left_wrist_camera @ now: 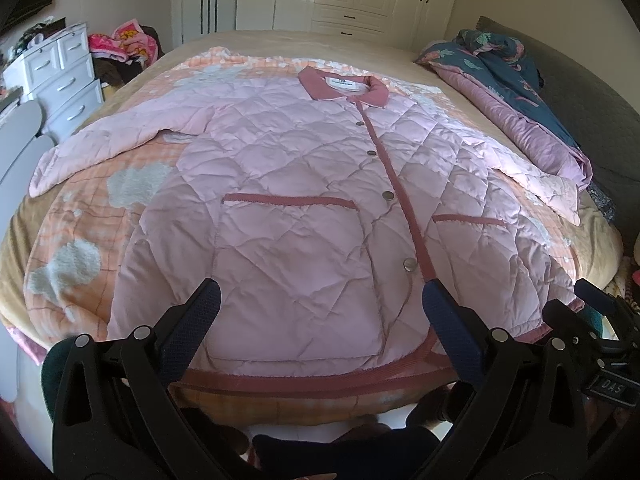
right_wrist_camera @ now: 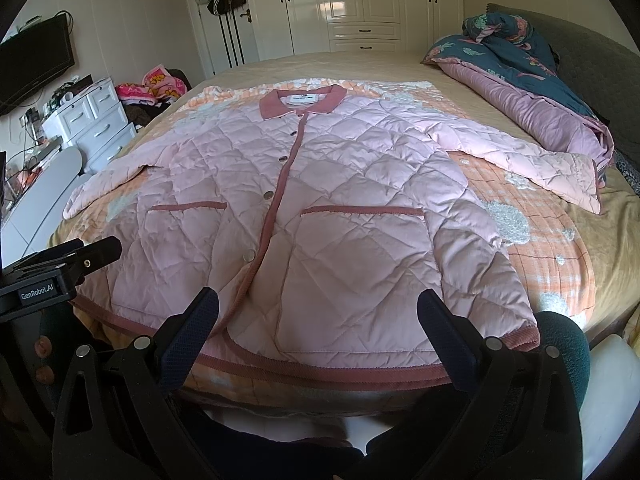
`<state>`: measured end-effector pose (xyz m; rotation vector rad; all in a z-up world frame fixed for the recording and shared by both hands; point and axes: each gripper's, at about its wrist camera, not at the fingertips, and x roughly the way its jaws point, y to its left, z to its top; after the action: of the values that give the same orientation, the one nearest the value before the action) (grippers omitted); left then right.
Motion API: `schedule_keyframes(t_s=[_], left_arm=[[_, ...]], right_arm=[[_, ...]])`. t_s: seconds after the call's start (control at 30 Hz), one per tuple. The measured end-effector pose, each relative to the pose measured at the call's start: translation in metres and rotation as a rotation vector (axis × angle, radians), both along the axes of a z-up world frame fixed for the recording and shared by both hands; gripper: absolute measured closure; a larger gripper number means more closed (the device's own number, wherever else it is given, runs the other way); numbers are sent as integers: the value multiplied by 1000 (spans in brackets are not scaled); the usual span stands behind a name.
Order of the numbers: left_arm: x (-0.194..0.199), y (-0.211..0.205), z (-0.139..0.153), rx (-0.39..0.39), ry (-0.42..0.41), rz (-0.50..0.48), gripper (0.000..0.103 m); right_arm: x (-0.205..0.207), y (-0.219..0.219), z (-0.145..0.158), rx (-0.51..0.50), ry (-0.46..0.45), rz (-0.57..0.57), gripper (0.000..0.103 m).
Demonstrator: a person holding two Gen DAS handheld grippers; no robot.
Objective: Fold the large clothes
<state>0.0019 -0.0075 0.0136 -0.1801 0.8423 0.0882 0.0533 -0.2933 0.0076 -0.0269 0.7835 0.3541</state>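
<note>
A pink quilted jacket (left_wrist_camera: 304, 184) (right_wrist_camera: 320, 200) with a dark pink collar, placket and hem lies flat and buttoned on an orange checked blanket (left_wrist_camera: 100, 200) (right_wrist_camera: 532, 200), sleeves spread out to both sides. My left gripper (left_wrist_camera: 320, 300) hovers open above the left half of the hem, nothing between its fingers. My right gripper (right_wrist_camera: 318, 308) hovers open above the right half of the hem, also holding nothing. The right gripper's body (left_wrist_camera: 600, 320) shows at the right edge of the left wrist view; the left gripper's body (right_wrist_camera: 60, 268) shows at the left edge of the right wrist view.
A bed (right_wrist_camera: 360, 64) fills the room's middle. A rolled blue and pink quilt (left_wrist_camera: 516, 92) (right_wrist_camera: 532, 80) lies along its right side by the grey headboard (right_wrist_camera: 592, 64). White drawers (left_wrist_camera: 64, 76) (right_wrist_camera: 96, 120) and heaped clothes (right_wrist_camera: 156, 88) stand left; wardrobes (right_wrist_camera: 360, 0) line the back wall.
</note>
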Motion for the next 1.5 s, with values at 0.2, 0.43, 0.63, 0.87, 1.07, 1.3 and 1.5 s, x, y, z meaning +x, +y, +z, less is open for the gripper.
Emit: schedule_keyframes(t_s=[0.2, 0.43, 0.63, 0.87, 1.07, 1.3, 1.5], left_arm=[[-1, -4, -1, 0, 0, -4, 8], [-2, -6, -2, -1, 1, -4, 8], [-1, -11, -8, -6, 3, -14, 8], [6, -6, -11, -15, 10, -21, 8], [17, -3, -12, -18, 17, -18, 8], [31, -2, -11, -10, 23, -23, 8], [47, 2, -7, -10, 23, -17, 8]], right_arm=[[0, 1, -1, -3, 1, 1, 4], [1, 1, -1, -5, 2, 0, 4], [1, 0, 0, -8, 3, -1, 4], [4, 3, -9, -18, 15, 0, 4], [13, 4, -11, -25, 33, -2, 4], [28, 10, -8, -28, 50, 10, 4], [45, 18, 1, -29, 43, 23, 4]])
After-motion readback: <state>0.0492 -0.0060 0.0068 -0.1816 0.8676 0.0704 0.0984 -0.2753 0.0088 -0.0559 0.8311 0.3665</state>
